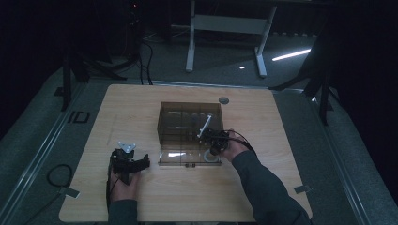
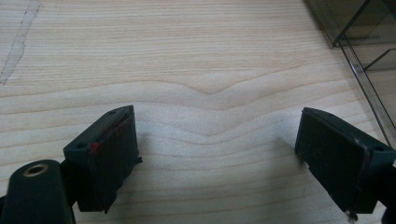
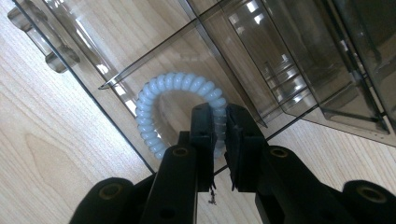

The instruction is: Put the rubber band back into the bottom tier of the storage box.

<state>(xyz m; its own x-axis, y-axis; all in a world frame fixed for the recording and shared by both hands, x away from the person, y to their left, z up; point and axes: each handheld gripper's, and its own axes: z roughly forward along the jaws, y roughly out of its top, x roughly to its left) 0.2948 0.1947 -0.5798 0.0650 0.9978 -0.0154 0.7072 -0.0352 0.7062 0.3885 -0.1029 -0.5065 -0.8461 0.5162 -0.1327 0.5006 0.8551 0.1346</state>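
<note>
Over the smoky box (image 3: 299,70) — right tongs (image 3: 220,122) pinching a white coil ring (image 3: 154,100), left tongs (image 2: 219,154) spread.

High view dim overall, surroundings near black; tabletop (image 1: 141,108) only lit area, soft and grainy. Bright streak and small spot of light on floor (image 1: 291,55) beyond. Low resolution, fine detail lost. Left claw view evenly bright, wood grain sharp; soft shadows under black jaws, near parts slightly blurred. Right claw view bright; white glare patches on smoky clear box (image 3: 280,56) walls; coiled ring (image 3: 159,112) sharp; claw base at bottom out of focus.
</note>
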